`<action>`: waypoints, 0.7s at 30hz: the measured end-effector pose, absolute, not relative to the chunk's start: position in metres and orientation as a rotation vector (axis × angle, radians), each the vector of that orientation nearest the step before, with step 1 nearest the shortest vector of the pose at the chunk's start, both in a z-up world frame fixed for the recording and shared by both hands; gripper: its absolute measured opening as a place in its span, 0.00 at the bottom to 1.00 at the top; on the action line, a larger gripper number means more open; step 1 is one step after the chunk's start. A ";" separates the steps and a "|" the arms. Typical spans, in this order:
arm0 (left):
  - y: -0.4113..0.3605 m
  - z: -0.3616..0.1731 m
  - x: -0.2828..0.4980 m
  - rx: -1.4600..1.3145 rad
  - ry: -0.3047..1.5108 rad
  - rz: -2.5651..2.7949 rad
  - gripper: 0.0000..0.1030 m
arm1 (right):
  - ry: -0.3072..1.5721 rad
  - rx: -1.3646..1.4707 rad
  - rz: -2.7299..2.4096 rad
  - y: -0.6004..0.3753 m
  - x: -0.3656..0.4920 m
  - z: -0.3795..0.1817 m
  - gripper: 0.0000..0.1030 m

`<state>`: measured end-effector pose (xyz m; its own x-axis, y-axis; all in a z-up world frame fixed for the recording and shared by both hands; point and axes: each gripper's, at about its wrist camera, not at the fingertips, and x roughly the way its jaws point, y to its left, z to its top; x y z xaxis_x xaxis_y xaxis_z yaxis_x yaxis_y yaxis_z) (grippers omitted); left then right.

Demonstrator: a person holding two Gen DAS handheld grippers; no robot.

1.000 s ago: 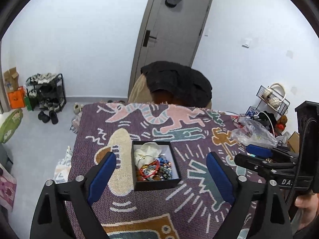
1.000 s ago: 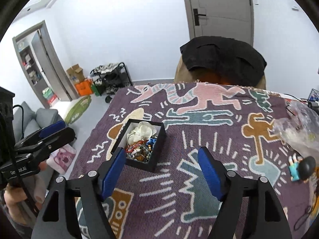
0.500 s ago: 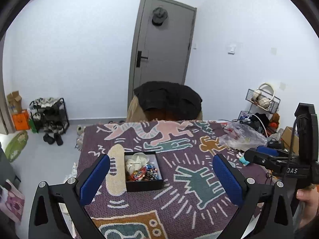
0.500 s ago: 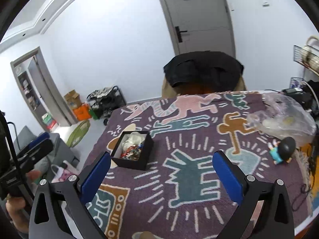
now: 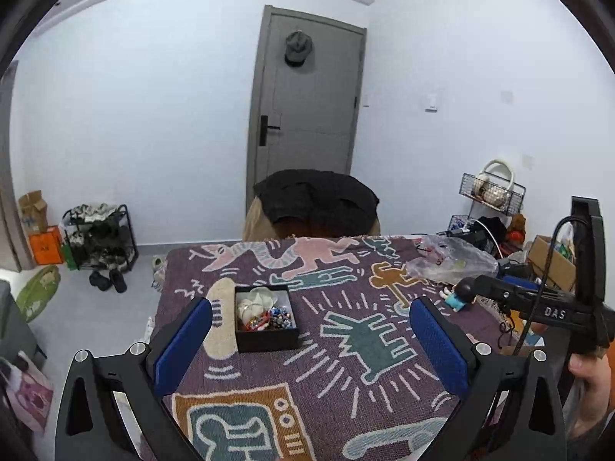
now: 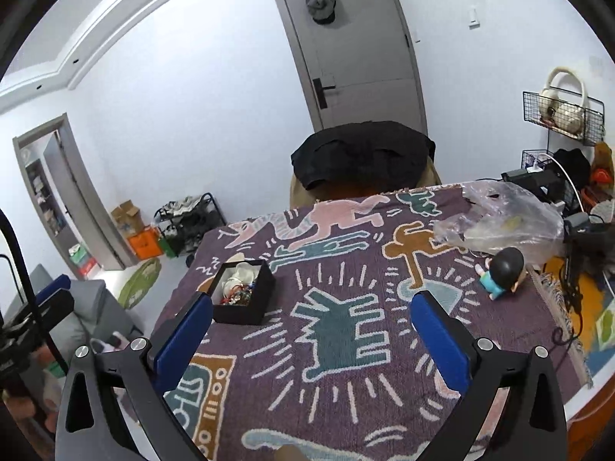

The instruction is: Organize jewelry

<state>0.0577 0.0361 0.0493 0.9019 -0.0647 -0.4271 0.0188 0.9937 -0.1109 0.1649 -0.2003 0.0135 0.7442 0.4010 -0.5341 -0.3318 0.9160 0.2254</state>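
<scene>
A small black box [image 5: 265, 322] filled with mixed beaded jewelry [image 5: 269, 317] and a white piece sits on the left part of the patterned purple table cover [image 5: 346, 345]. It also shows in the right wrist view [image 6: 244, 294]. My left gripper [image 5: 311, 344] is open and empty, held above the table, with the box just inside its left finger. My right gripper [image 6: 311, 342] is open and empty, held high, with the box beyond its left finger. The right gripper also shows at the right of the left wrist view [image 5: 538, 299].
A crumpled clear plastic bag [image 6: 499, 223] and a small black-haired figurine [image 6: 499, 274] lie on the table's right side. A chair with a black jacket [image 5: 315, 199] stands behind the table. A shoe rack [image 5: 100, 238] is by the left wall.
Both grippers have pulled back and up from the box, so it looks smaller and more of the room shows. Both stay open and empty.
</scene>
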 end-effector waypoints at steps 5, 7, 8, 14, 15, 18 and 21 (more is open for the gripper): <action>0.033 0.036 0.045 -0.106 0.421 -0.030 1.00 | 0.593 0.110 0.409 -0.195 0.151 0.008 1.00; 0.035 0.031 0.041 -0.117 0.418 -0.034 1.00 | 0.588 0.104 0.428 -0.191 0.146 0.004 1.00; 0.035 0.028 0.039 -0.120 0.418 -0.038 1.00 | 0.591 0.105 0.432 -0.191 0.144 0.002 1.00; 0.040 0.018 0.034 -0.110 0.431 -0.033 1.00 | 0.632 0.072 0.446 -0.189 0.137 -0.016 1.00; 0.042 0.017 0.035 -0.113 0.435 -0.030 1.00 | 0.632 0.065 0.447 -0.188 0.137 -0.017 1.00; 0.045 0.015 0.036 -0.126 0.441 -0.026 1.00 | 0.624 0.070 0.444 -0.189 0.135 -0.017 1.00; 0.046 0.014 0.035 -0.120 0.442 -0.020 1.00 | 0.643 0.069 0.463 -0.187 0.136 -0.021 1.00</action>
<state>0.0354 0.0459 0.0145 0.9039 -0.0455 -0.4252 -0.0068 0.9927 -0.1206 0.1357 -0.1869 -0.0207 0.7021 0.4366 -0.5625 -0.3944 0.8962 0.2033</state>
